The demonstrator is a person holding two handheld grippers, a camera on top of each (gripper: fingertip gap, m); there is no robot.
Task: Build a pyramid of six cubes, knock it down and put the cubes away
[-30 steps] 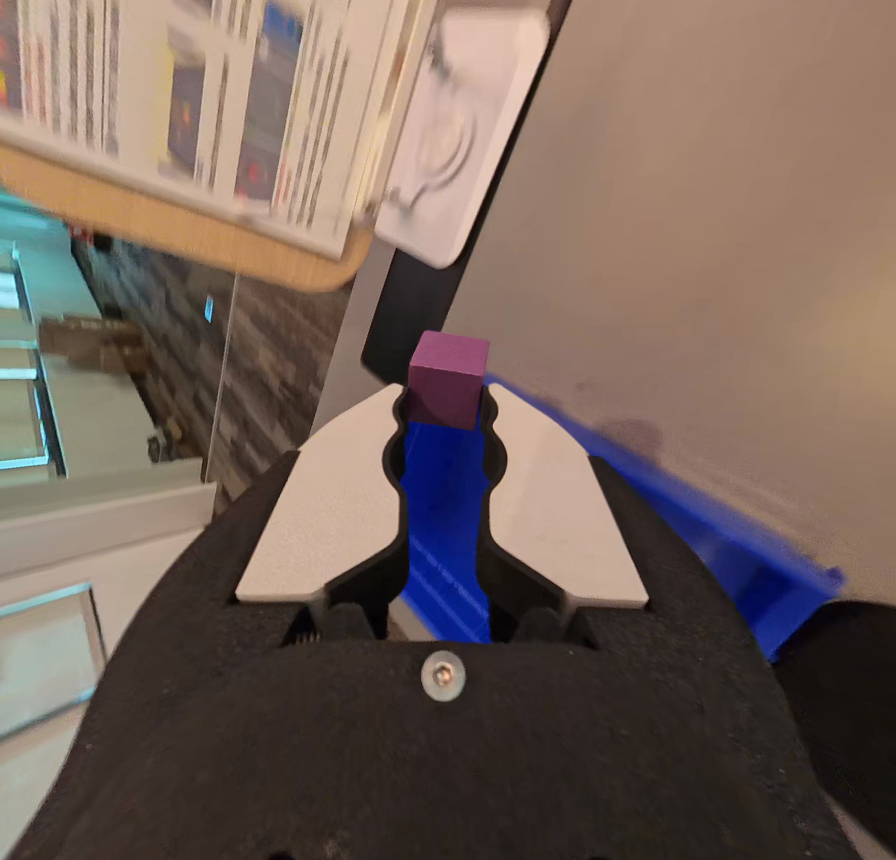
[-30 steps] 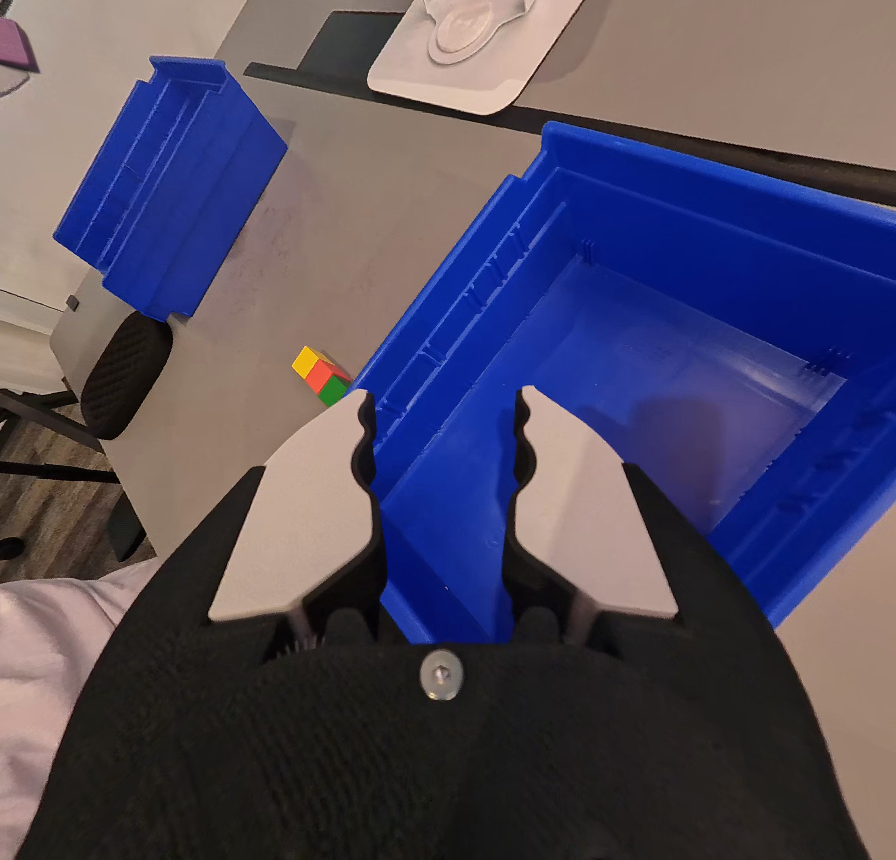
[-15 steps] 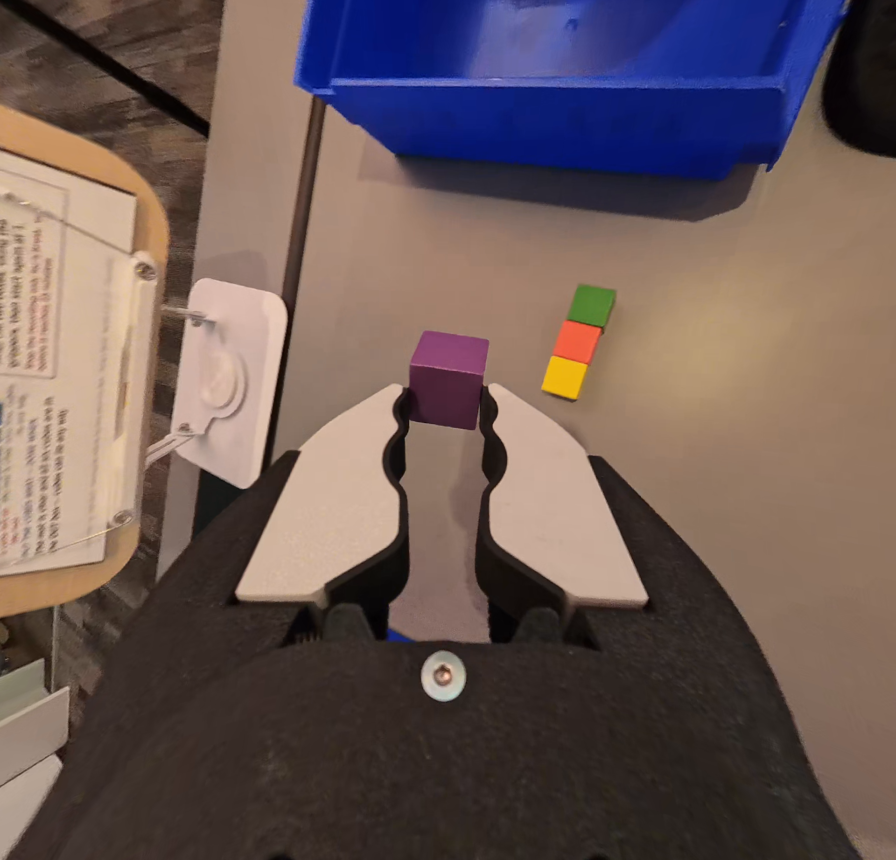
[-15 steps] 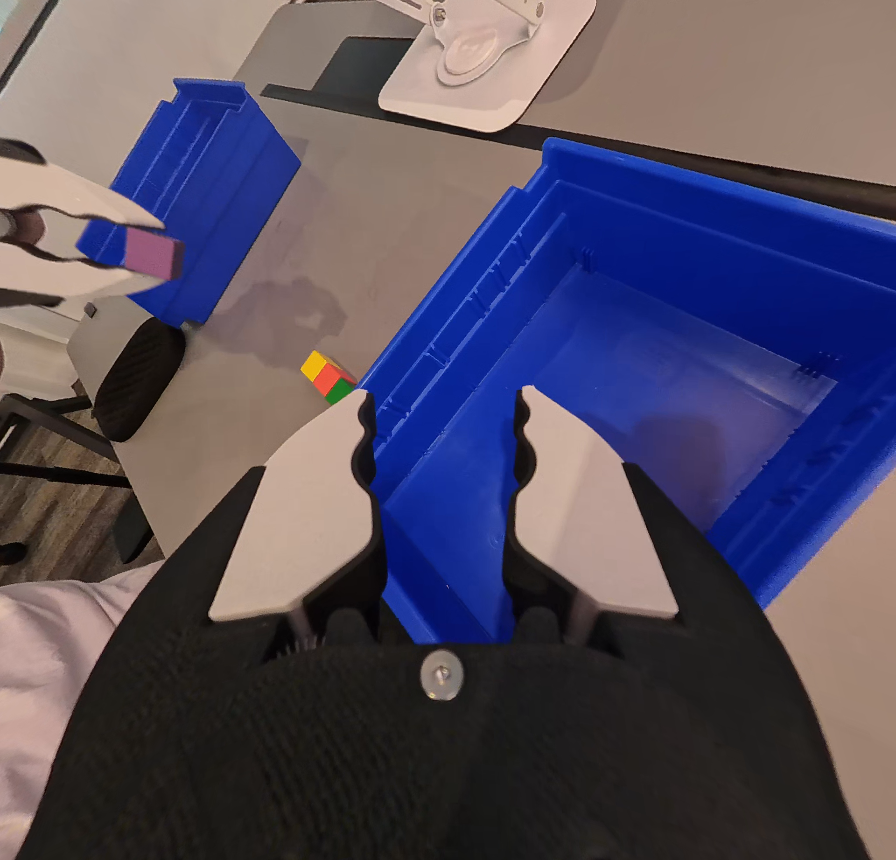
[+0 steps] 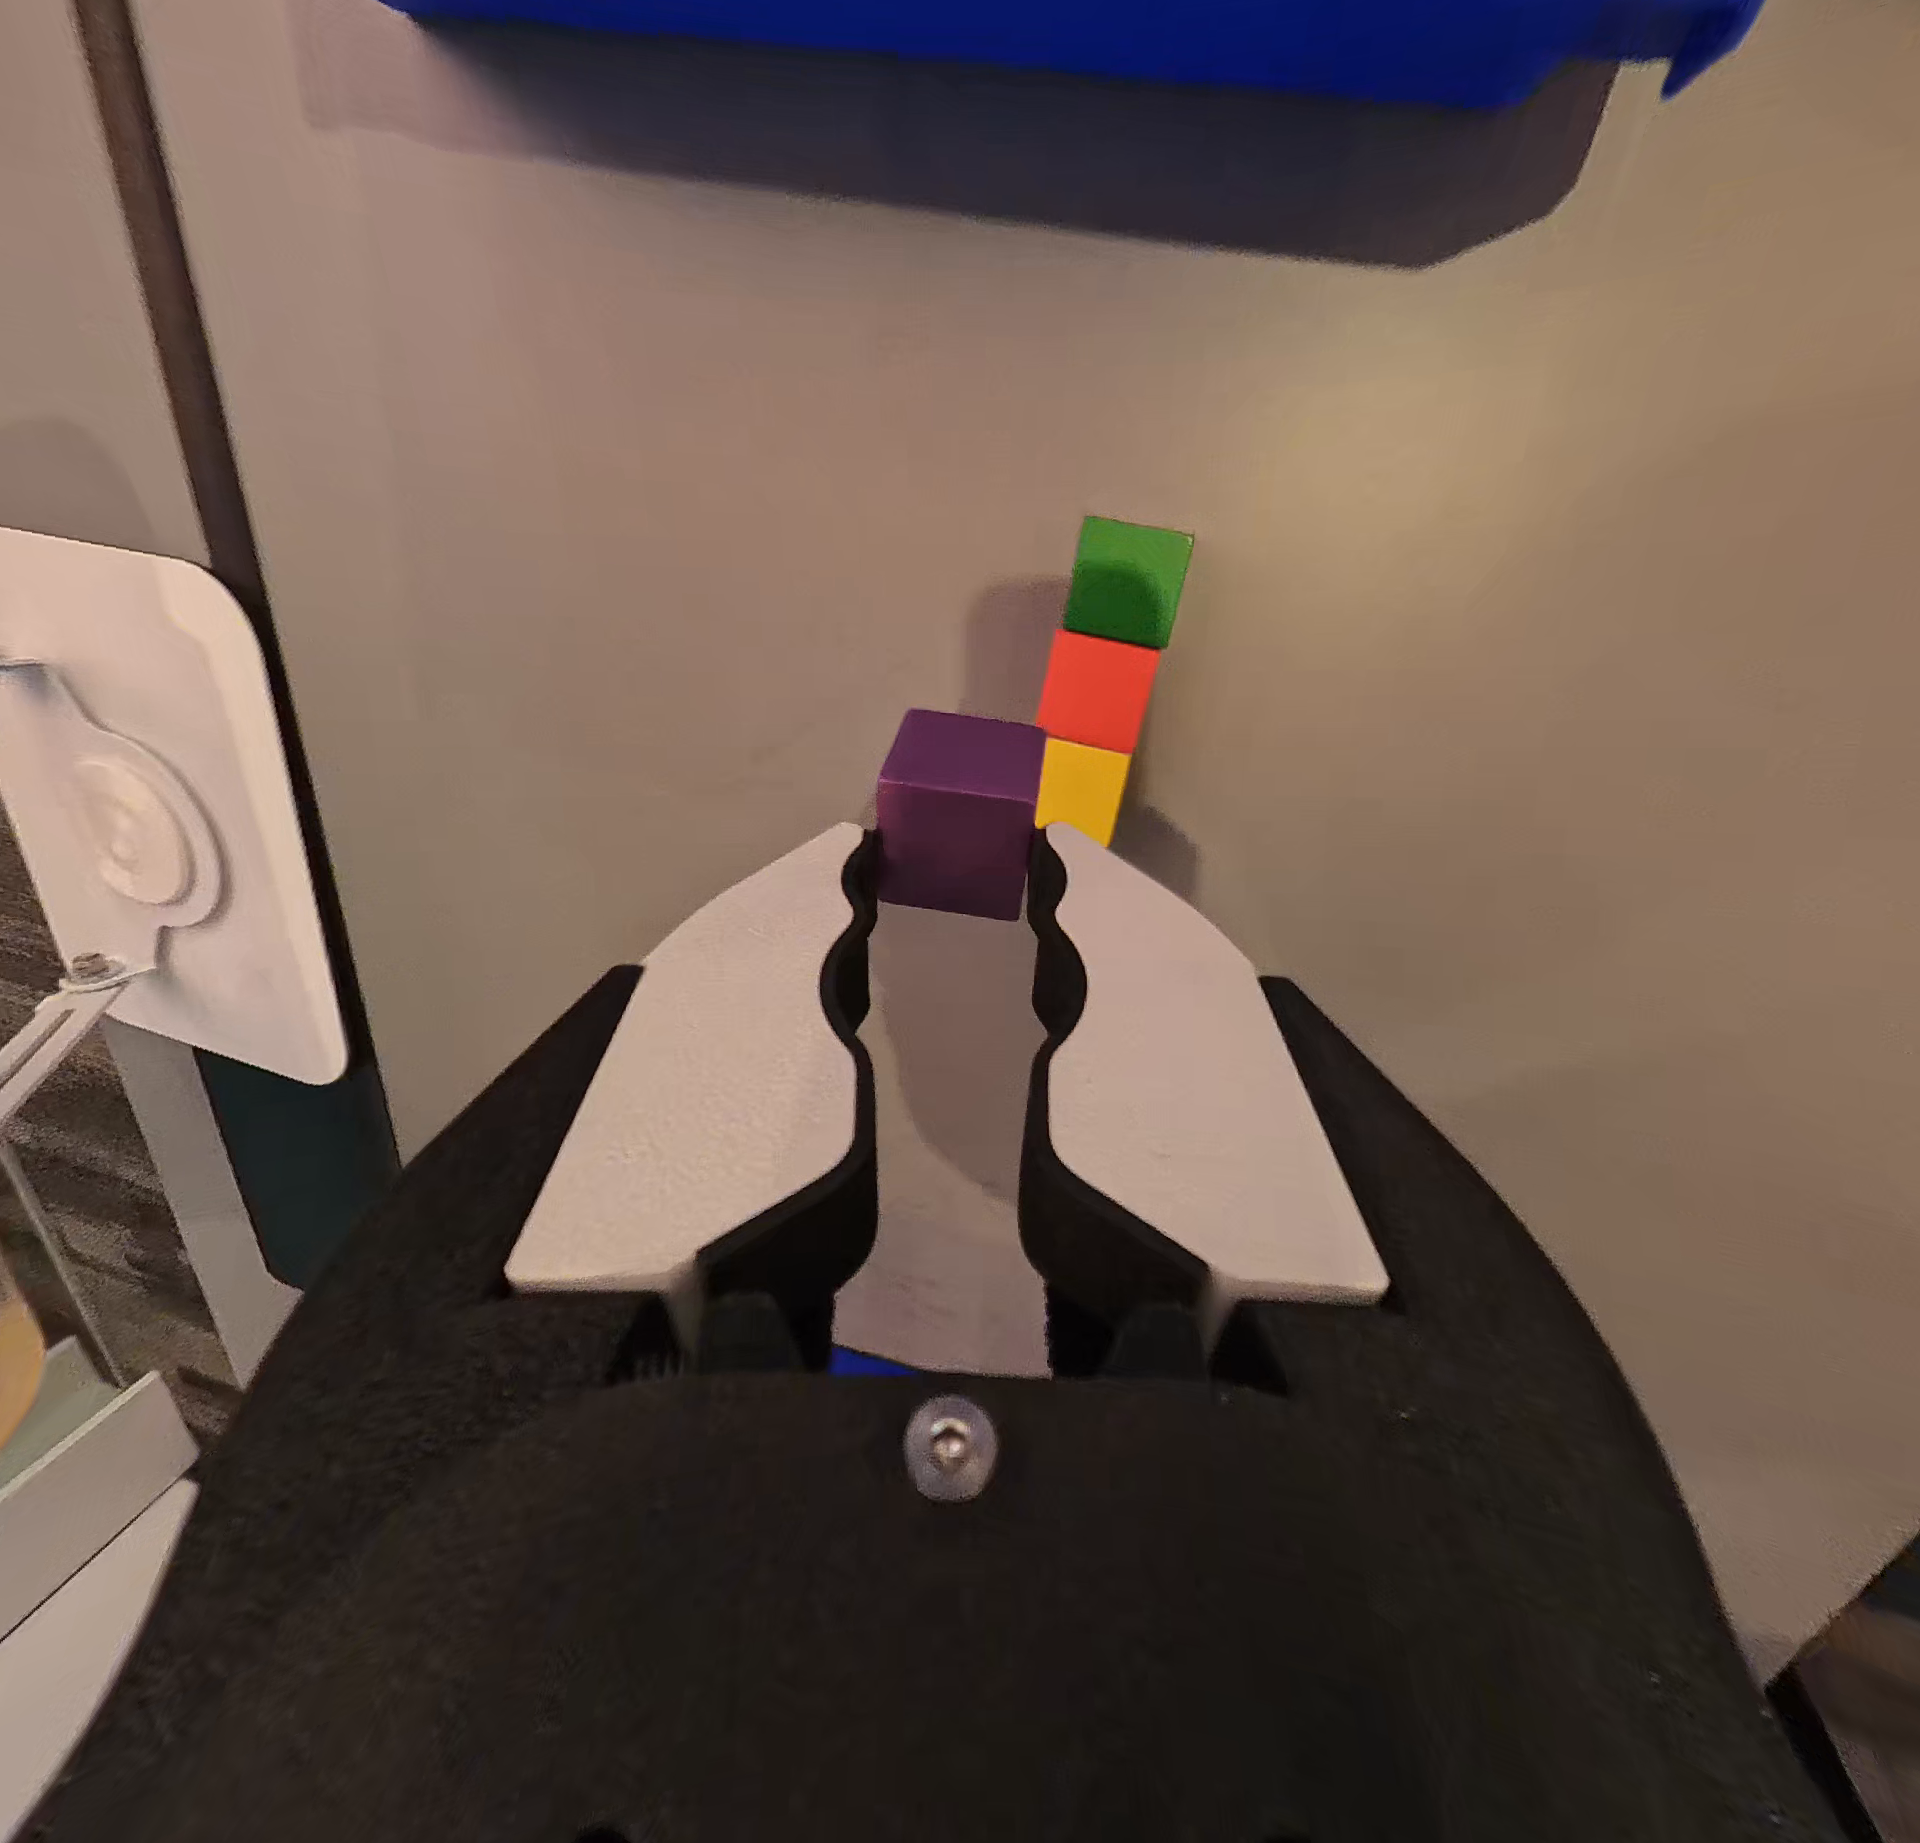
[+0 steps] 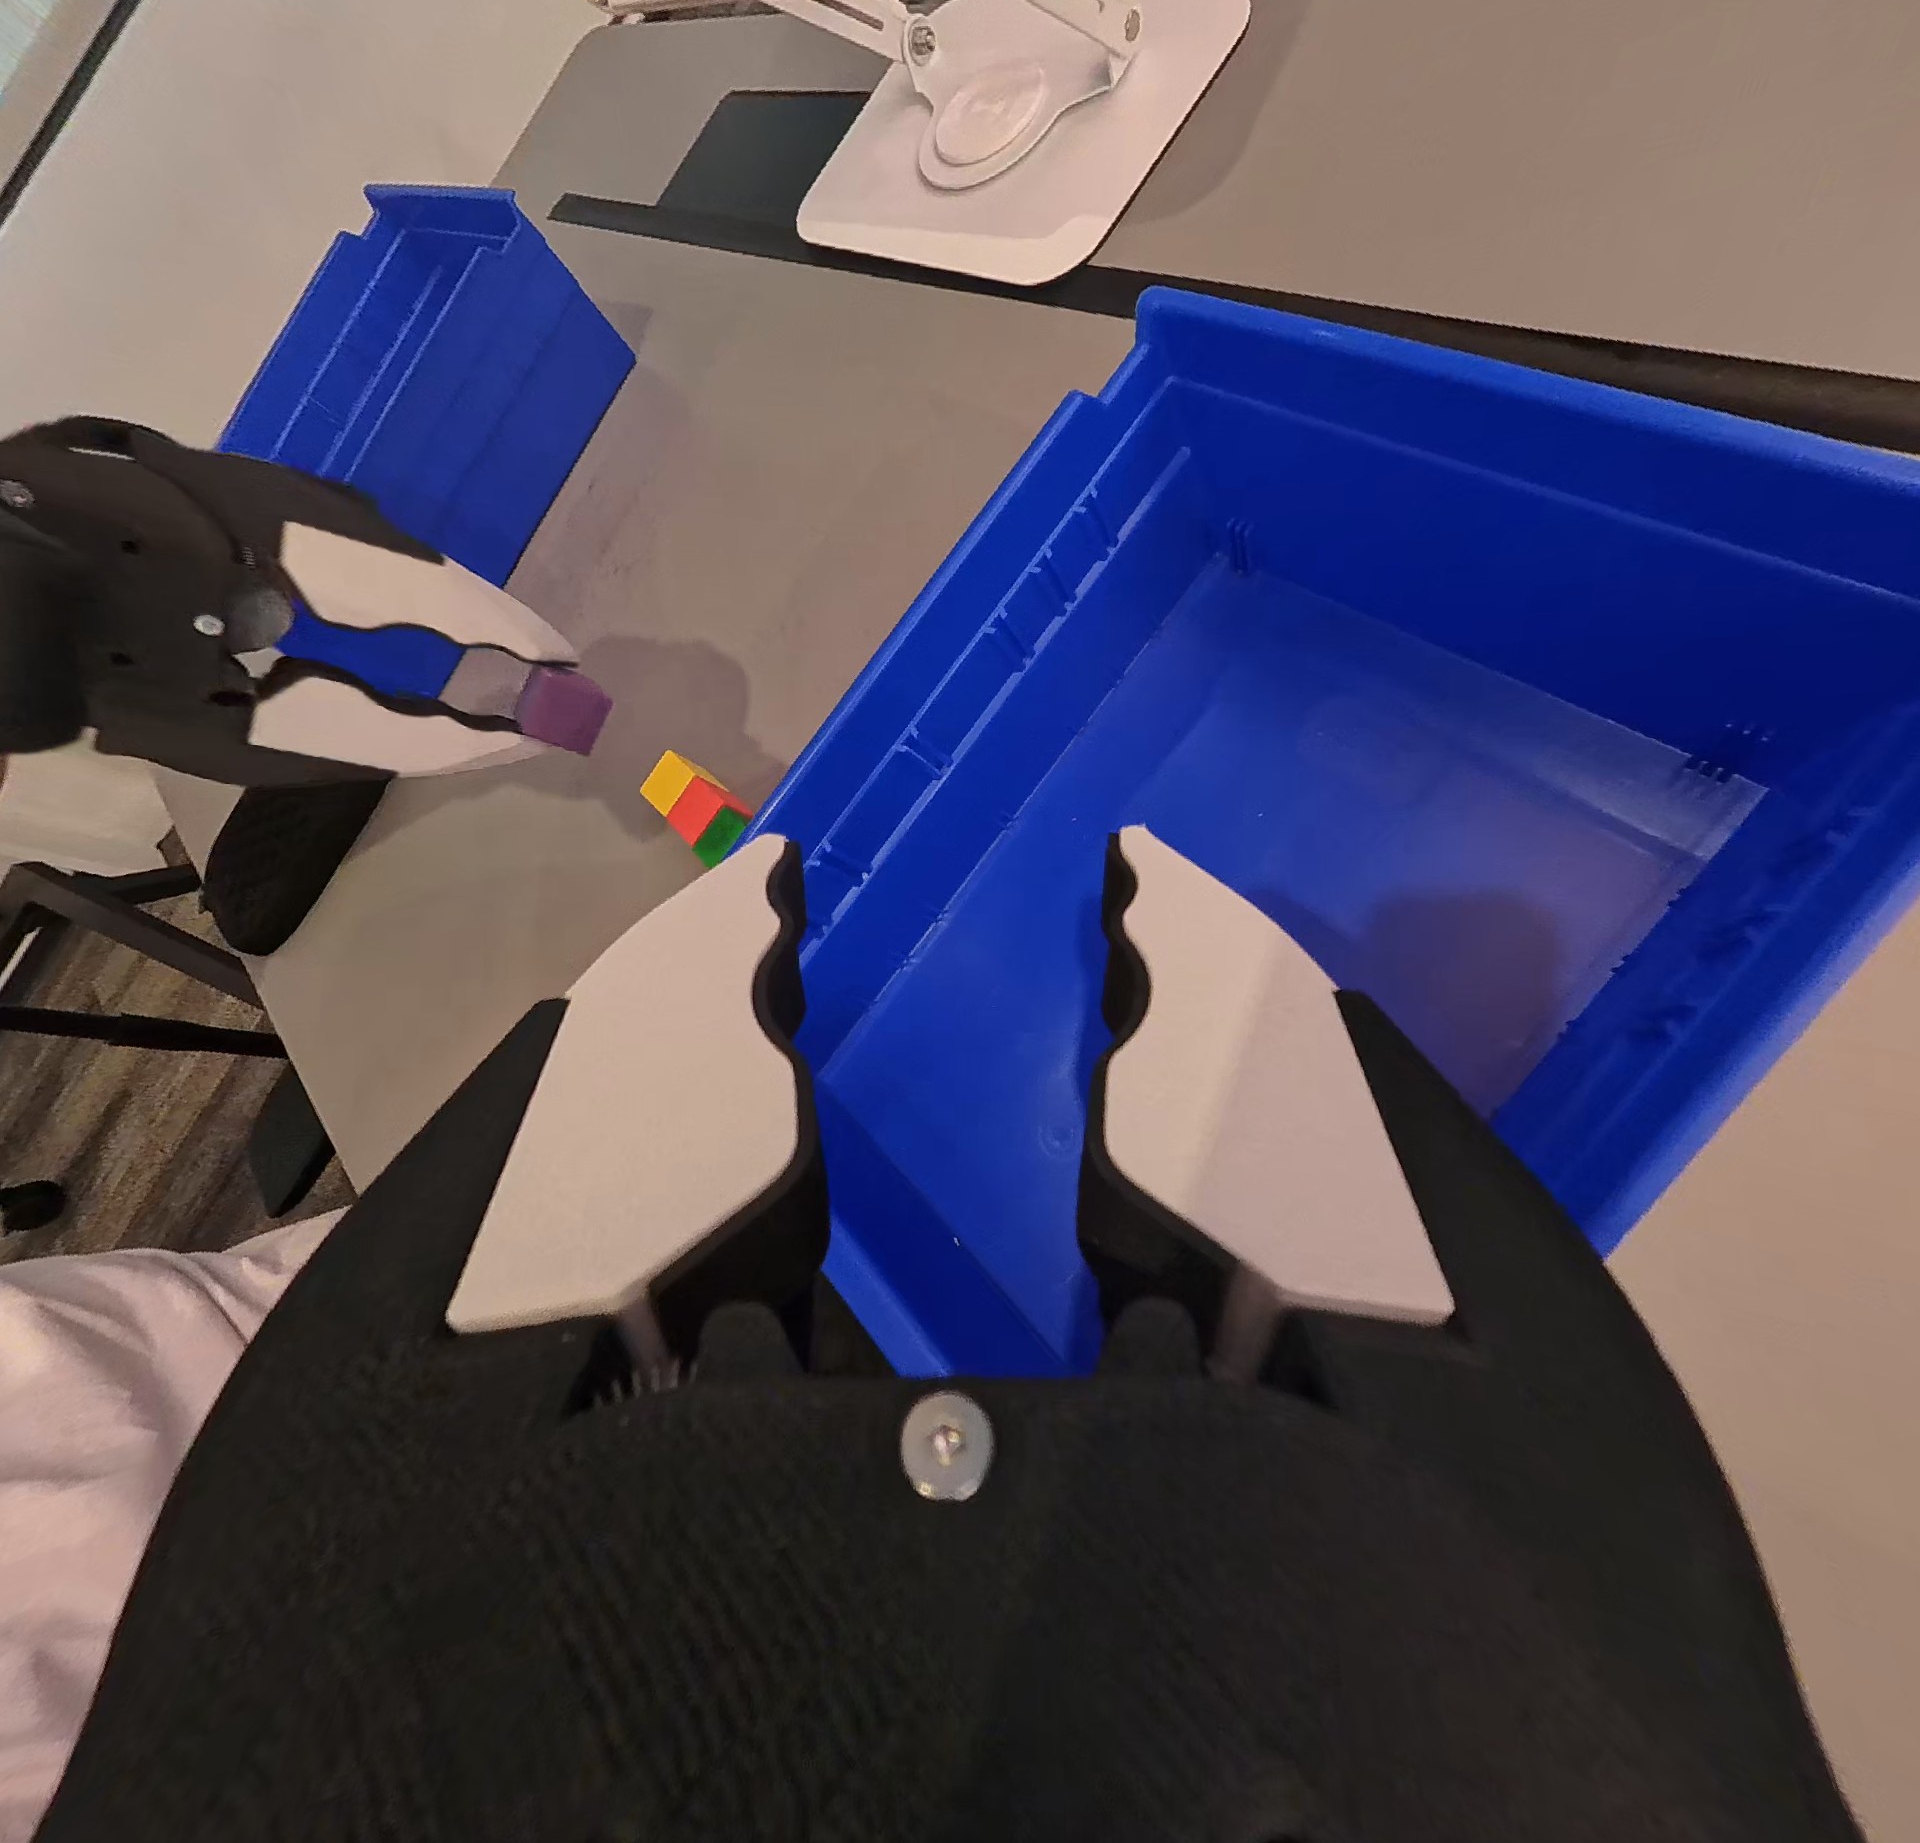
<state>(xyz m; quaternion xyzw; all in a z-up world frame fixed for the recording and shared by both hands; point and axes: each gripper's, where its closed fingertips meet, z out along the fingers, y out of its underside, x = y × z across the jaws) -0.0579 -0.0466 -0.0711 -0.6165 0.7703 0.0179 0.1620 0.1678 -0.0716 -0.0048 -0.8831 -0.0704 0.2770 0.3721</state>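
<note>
My left gripper (image 5: 951, 837) is shut on a purple cube (image 5: 961, 814) and holds it above the grey table, just left of a row of three touching cubes: yellow (image 5: 1083, 787), orange-red (image 5: 1099, 690) and green (image 5: 1130, 584). The right wrist view shows the same: the left gripper (image 6: 540, 707) holds the purple cube (image 6: 566, 711) near the yellow (image 6: 667, 781), red (image 6: 698, 808) and green (image 6: 722, 835) cubes. My right gripper (image 6: 951, 863) is open and empty above a large blue bin (image 6: 1039, 588), which holds no cubes that I can see.
A second, smaller blue bin (image 6: 436, 359) stands at the far left of the table. A white stand base (image 6: 1023, 146) sits at the back; it also shows in the left wrist view (image 5: 156, 806). A black chair part (image 6: 291, 858) is by the table edge. The grippers' ends are close to 25 cm from one another.
My left gripper has swung round from the small bin and come down toward the row of three cubes, with the purple cube still in its grasp. The right gripper has stayed open over the large bin.
</note>
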